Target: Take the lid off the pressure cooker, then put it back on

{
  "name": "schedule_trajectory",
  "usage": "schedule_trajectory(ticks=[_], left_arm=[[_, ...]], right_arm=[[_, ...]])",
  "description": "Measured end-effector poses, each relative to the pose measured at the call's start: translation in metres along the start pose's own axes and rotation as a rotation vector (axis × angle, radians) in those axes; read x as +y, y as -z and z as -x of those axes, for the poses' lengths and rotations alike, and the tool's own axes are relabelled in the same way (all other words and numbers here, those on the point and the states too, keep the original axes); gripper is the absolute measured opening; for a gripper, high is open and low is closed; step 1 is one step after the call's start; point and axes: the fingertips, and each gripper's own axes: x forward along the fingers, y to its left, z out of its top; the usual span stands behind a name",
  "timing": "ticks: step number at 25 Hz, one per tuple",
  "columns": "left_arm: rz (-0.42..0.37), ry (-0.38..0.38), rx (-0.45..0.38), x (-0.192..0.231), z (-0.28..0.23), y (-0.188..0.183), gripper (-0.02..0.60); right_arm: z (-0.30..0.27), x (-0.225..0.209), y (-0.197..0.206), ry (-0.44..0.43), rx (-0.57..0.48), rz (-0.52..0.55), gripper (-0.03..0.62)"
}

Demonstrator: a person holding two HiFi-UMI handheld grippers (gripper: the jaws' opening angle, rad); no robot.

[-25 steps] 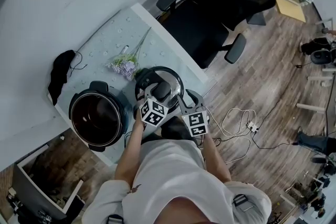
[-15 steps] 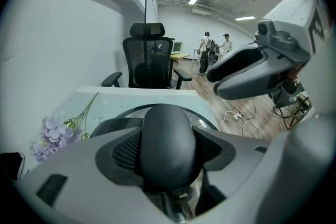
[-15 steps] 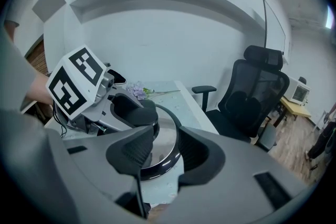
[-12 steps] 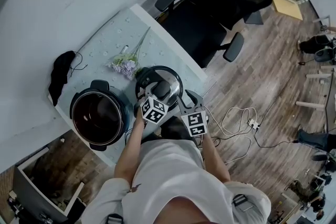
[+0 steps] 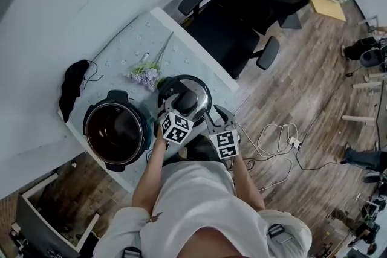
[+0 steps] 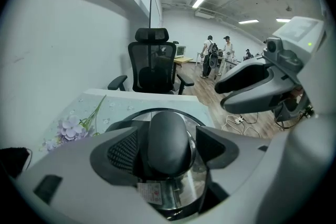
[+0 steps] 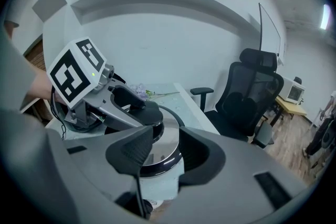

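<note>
Head view shows the state of the task quite clearly. The round black pressure cooker pot (image 5: 144, 130) stands open on the bench, its dark inside visible and nothing on top. The round steel lid with a black rim (image 5: 196, 90) lies flat on the bench just beside the pot. So I judge the first half as done: the lid is off and put down.

The left hand-held gripper (image 6: 169, 157) is over the lid and its jaws are opening. The dark rounded lid handle (image 6: 168, 131) is between them, but the pads seem to stand a little off it, so it is not gripped. The right hand-held gripper (image 7: 166, 157) has its jaws wide apart and holds nothing; the edge of the lid shows in the gap ahead of it.

What is left, in my opinion, is the whole second half: to grip the handle again, lift the lid, bring it over the pot and seat it.

The room is an office with a brown wood-plank floor (image 5: 302, 81) and a large black office chair (image 5: 242, 15) behind the bench. The bench (image 5: 130, 45) has a pale blue-green top with a small flower pattern. On it lie also a crumpled black cloth (image 5: 72, 87) at the far corner and a sprig of lilac flowers (image 5: 145, 75) near the lid. White cables (image 5: 272, 142) lie on the floor.
</note>
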Motion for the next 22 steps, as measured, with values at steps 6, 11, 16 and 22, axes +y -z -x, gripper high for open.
schedule_trajectory(ticks=[6,11,16,22], left_arm=[[0.006,-0.015,-0.012,-0.005,0.008,0.003,0.334],[0.002,-0.031,0.004,-0.003,0.004,0.004,0.330],[0.002,-0.039,0.042,-0.001,-0.008,0.010,0.327],[0.015,-0.057,0.078,0.002,-0.021,0.015,0.324]], right_arm=[[0.004,0.004,0.005,0.003,-0.001,-0.009,0.158],[0.005,0.003,0.007,-0.003,0.000,-0.011,0.158],[0.002,0.000,0.008,-0.017,0.002,-0.006,0.158],[-0.002,-0.003,0.009,-0.039,0.005,0.002,0.158]])
